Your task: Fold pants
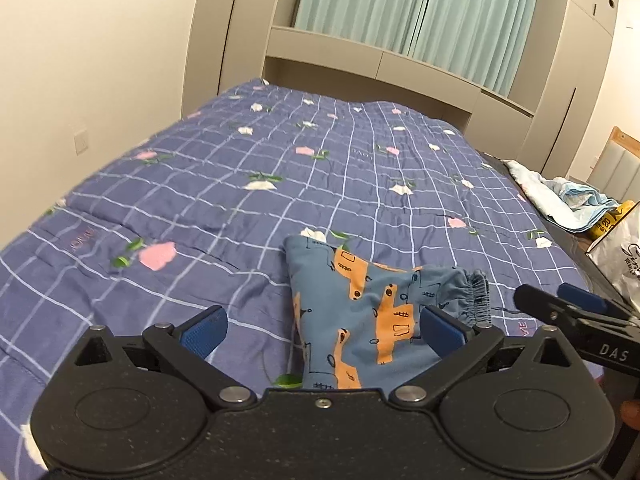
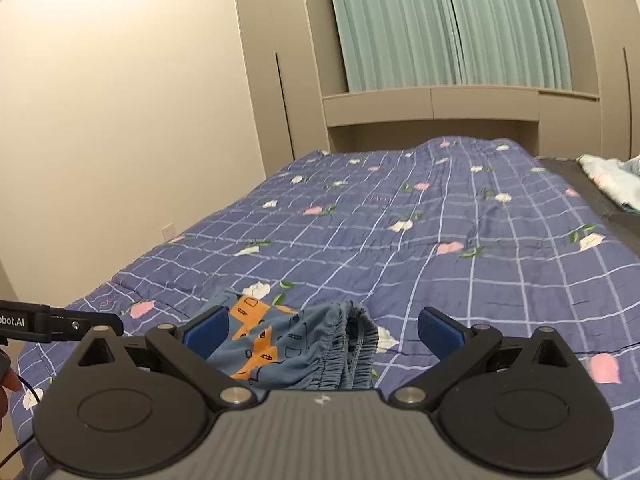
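The small blue pants with orange drawings lie folded on the purple checked quilt, elastic waistband to the right. My left gripper hovers over them, open; its blue pads stand wide and touch no cloth. The right gripper's fingers show at the right edge of this view. In the right wrist view the pants lie bunched below the right gripper, waistband opening in the middle. That gripper is open too, with nothing pressed between its pads. One left gripper finger reaches in from the left.
The quilt stretches far ahead to beige cupboards and a green curtain. A light blue cloth pile and a white plastic bag sit on the bed's dark right side. A wall runs along the left.
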Motion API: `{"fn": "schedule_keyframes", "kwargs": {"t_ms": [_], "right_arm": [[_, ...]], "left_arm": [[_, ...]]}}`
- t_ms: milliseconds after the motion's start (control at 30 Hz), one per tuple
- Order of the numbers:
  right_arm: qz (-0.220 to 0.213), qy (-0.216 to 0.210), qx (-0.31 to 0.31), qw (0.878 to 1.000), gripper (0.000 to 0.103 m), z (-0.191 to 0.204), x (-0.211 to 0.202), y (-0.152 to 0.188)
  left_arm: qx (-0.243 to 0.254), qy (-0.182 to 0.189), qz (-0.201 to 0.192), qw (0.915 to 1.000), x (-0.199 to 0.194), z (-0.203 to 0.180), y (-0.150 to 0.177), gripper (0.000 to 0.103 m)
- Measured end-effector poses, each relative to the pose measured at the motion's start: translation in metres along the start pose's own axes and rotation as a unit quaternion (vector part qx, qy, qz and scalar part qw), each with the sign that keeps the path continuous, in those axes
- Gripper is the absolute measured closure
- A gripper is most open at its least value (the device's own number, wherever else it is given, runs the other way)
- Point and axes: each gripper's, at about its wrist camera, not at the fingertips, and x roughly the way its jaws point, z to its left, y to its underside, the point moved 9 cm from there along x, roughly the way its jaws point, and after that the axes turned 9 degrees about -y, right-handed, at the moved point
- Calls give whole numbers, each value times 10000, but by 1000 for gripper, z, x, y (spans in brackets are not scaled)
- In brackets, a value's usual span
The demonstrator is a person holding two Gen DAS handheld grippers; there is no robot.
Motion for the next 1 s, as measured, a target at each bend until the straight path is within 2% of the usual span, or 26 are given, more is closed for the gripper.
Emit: {"fn": "schedule_keyframes", "kwargs": {"t_ms": [233, 567, 800, 1000], "right_arm": [[-219, 143, -96, 9996, 0, 18, -37, 2], [-199, 290, -383, 9986, 0, 54, -92, 40], [-42, 482, -534, 9974, 0, 71, -115, 71], [122, 572, -334, 9977, 0, 70, -124, 97]], "left_arm": [[162, -119, -285, 9994, -40, 8, 16, 1], [390, -70, -383, 9985, -88, 17, 68, 1], [488, -100, -291, 9983, -101, 19, 103, 1], [533, -80, -170, 9984, -103, 16, 123, 1]]}}
